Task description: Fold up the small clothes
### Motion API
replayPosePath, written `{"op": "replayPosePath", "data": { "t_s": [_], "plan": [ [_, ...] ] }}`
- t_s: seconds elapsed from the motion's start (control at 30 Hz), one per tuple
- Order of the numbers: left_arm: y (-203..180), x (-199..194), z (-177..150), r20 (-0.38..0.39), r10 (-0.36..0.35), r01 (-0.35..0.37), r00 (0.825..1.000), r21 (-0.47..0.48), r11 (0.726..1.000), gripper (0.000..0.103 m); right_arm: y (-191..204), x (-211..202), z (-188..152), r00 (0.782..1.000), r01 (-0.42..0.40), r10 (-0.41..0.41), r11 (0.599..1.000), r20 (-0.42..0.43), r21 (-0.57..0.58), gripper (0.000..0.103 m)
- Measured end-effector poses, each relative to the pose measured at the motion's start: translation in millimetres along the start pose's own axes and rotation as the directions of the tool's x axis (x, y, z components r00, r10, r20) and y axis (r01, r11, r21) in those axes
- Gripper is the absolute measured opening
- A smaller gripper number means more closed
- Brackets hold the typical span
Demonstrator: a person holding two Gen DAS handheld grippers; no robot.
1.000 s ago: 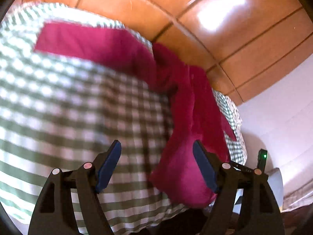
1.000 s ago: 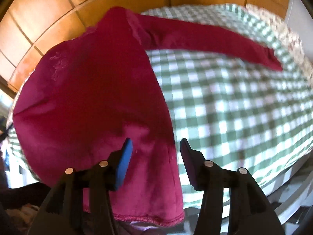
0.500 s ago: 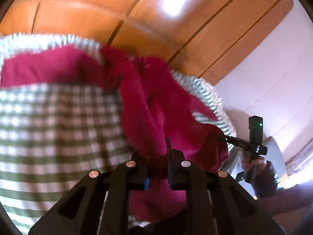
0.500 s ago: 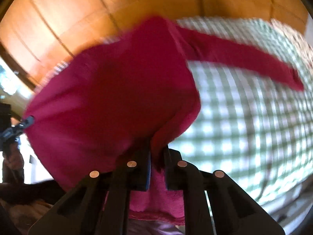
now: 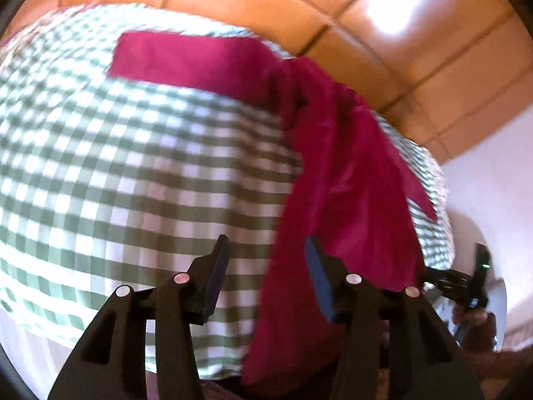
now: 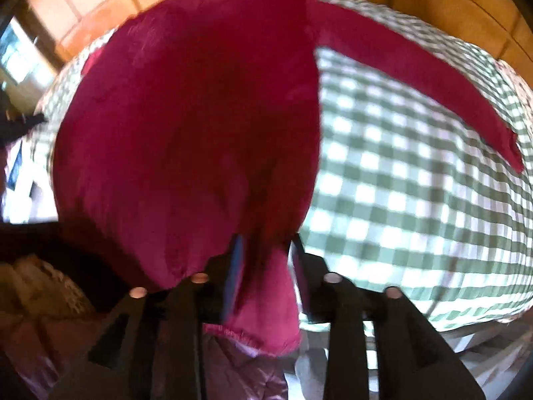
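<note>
Floor: orange-brown tiles (image 5: 299, 3) run behind the work surface in both wrist views.
Surface: green-and-white checked cloth (image 5: 133, 166) covers the top; its near edge curves down just in front of both grippers, and its far edge meets the tiles.
Garment: magenta long-sleeved top (image 6: 200, 116) lies on the checked cloth toward its right-hand end as the left wrist view shows it; the body is bunched there.
Sleeve: one sleeve (image 6: 416, 76) stretches flat across the cloth toward the far side, its cuff ending short of the cloth's edge.
Hem: the lower hem (image 6: 253, 336) hangs over the near edge of the cloth, below the right gripper.
Left gripper: left gripper (image 5: 266, 276) has its jaws parting; the near pad stands over bare checks, the other touches or overlaps the garment's edge, and nothing is pinched.
Right gripper: right gripper (image 6: 266, 266) has its jaws parting too, with a fold of the top between the pads; whether they press on it cannot be told through the blur.
Open room: a wide stretch of bare checks lies between the sleeve and the near edge.
Person: a hand (image 5: 476, 320) shows at the far right in the left wrist view.
</note>
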State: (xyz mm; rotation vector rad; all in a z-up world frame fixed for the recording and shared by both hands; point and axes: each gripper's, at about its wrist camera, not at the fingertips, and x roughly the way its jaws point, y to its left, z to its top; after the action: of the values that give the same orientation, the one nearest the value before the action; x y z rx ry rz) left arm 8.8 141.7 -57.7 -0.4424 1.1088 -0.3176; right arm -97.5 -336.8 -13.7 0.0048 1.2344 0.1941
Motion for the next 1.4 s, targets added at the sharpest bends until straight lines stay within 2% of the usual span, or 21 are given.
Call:
{"op": "replayPosePath", "data": {
  "t_s": [0.03, 0.1, 0.17, 0.23, 0.3, 0.4, 0.47, 0.57, 0.63, 0.7, 0.77, 0.9, 0.97, 1.0, 1.03, 1.07, 1.1, 1.13, 1.17, 1.3, 1.4],
  "plan": [
    [6.6, 4.8, 1.7, 0.011, 0.014, -0.014, 1.000, -0.027, 1.000, 0.056, -5.0, -4.1, 9.0, 0.999, 0.015, -0.016, 1.000, 0.036, 0.024, 0.053],
    [15.1, 8.9, 10.8, 0.055, 0.058, -0.053, 0.997, -0.084, 0.995, 0.064, -16.4, -3.0, 28.0, 0.996, 0.021, -0.027, 0.997, 0.082, 0.070, 0.053],
    [17.4, 7.1, 23.0, 0.088, 0.098, -0.087, 0.991, -0.123, 0.989, 0.065, -24.6, -0.9, 52.7, 0.990, 0.026, -0.042, 0.992, 0.132, 0.121, 0.053],
    [19.3, 7.8, 37.5, 0.125, 0.145, -0.128, 0.981, -0.138, 0.982, 0.069, -30.3, 3.3, 72.8, 0.984, 0.019, -0.046, 0.988, 0.171, 0.155, 0.053],
    [18.9, 4.3, 57.0, 0.164, 0.196, -0.175, 0.967, -0.137, 0.975, 0.069, -38.8, 17.5, 110.5, 0.978, 0.017, -0.056, 0.981, 0.199, 0.193, 0.053],
    [8.3, 8.7, 93.9, 0.210, 0.239, -0.222, 0.948, -0.103, 0.970, 0.069, -44.4, 32.0, 154.1, 0.971, 0.018, -0.067, 0.977, 0.228, 0.214, 0.053],
    [-8.0, 9.5, 116.9, 0.243, 0.237, -0.230, 0.941, -0.055, 0.972, 0.069, -43.7, 41.5, 187.8, 0.968, 0.027, -0.076, 0.979, 0.240, 0.201, 0.053],
    [-47.1, 23.2, 151.3, 0.283, 0.210, -0.241, 0.936, 0.077, 0.967, 0.069, -40.1, 55.5, 236.8, 0.967, 0.037, -0.072, 0.989, 0.245, 0.147, 0.054],
    [-75.8, 44.7, 172.2, 0.269, 0.193, -0.247, 0.944, 0.183, 0.952, 0.069, -34.2, 65.6, 267.8, 0.966, 0.054, -0.077, 0.994, 0.248, 0.096, 0.069],
    [-98.4, 73.8, 192.5, 0.237, 0.183, -0.246, 0.954, 0.272, 0.931, 0.069, -30.4, 75.0, 291.0, 0.969, 0.056, -0.069, 0.997, 0.238, 0.061, 0.070],
    [-114.8, 101.6, 209.7, 0.201, 0.168, -0.228, 0.965, 0.331, 0.916, 0.069, -30.4, 91.7, 315.4, 0.978, 0.038, -0.040, 0.999, 0.207, 0.011, 0.078],
    [-132.0, 149.9, 236.2, 0.100, 0.147, -0.174, 0.984, 0.379, 0.909, 0.068, -32.9, 119.1, 339.5, 0.988, 0.013, -0.006, 0.999, 0.156, -0.043, 0.079],
    [-135.3, 174.0, 241.2, 0.026, 0.148, -0.146, 0.989, 0.393, 0.908, 0.062, -35.6, 135.0, 346.6, 0.993, -0.016, 0.023, 0.998, 0.113, -0.060, 0.079],
    [-133.1, 182.8, 239.5, 0.001, 0.162, -0.149, 0.987, 0.403, 0.903, 0.053, -34.6, 142.1, 348.3, 0.996, -0.031, 0.038, 0.997, 0.083, -0.077, 0.072],
    [-131.1, 194.2, 238.9, -0.026, 0.181, -0.154, 0.983, 0.416, 0.896, 0.040, -31.7, 148.1, 346.6, 0.998, -0.020, 0.027, 0.994, 0.058, -0.108, 0.054],
    [-129.5, 203.4, 236.2, -0.055, 0.189, -0.147, 0.980, 0.430, 0.891, 0.029, -25.7, 151.2, 341.2, 0.998, 0.028, -0.019, 0.985, 0.056, -0.168, 0.049],
    [-123.4, 211.6, 230.0, -0.090, 0.179, -0.123, 0.980, 0.438, 0.890, 0.013, -22.9, 150.8, 338.5, 0.998, 0.039, -0.028, 0.980, 0.061, -0.195, 0.036],
    [-119.9, 213.6, 225.0, -0.095, 0.175, -0.116, 0.980, 0.441, 0.890, 0.013, -21.4, 148.2, 334.3, 0.997, 0.049, -0.035, 0.975, 0.069, -0.218, 0.017],
    [-117.8, 211.5, 219.4, -0.071, 0.179, -0.129, 0.981, 0.449, 0.884, 0.012, -22.1, 141.8, 329.5, 0.995, 0.064, -0.045, 0.971, 0.086, -0.230, 0.011],
    [-114.4, 190.9, 213.8, 0.065, 0.184, -0.194, 0.981, 0.404, 0.894, 0.011, -27.2, 116.2, 325.8, 0.975, 0.163, -0.124, 0.963, 0.182, -0.215, 0.006],
    [-119.3, 176.4, 231.7, 0.172, 0.193, -0.243, 0.966, 0.350, 0.905, 0.010, -38.6, 98.4, 337.6, 0.940, 0.258, -0.212, 0.954, 0.267, -0.152, 0.002]
  ]
}}
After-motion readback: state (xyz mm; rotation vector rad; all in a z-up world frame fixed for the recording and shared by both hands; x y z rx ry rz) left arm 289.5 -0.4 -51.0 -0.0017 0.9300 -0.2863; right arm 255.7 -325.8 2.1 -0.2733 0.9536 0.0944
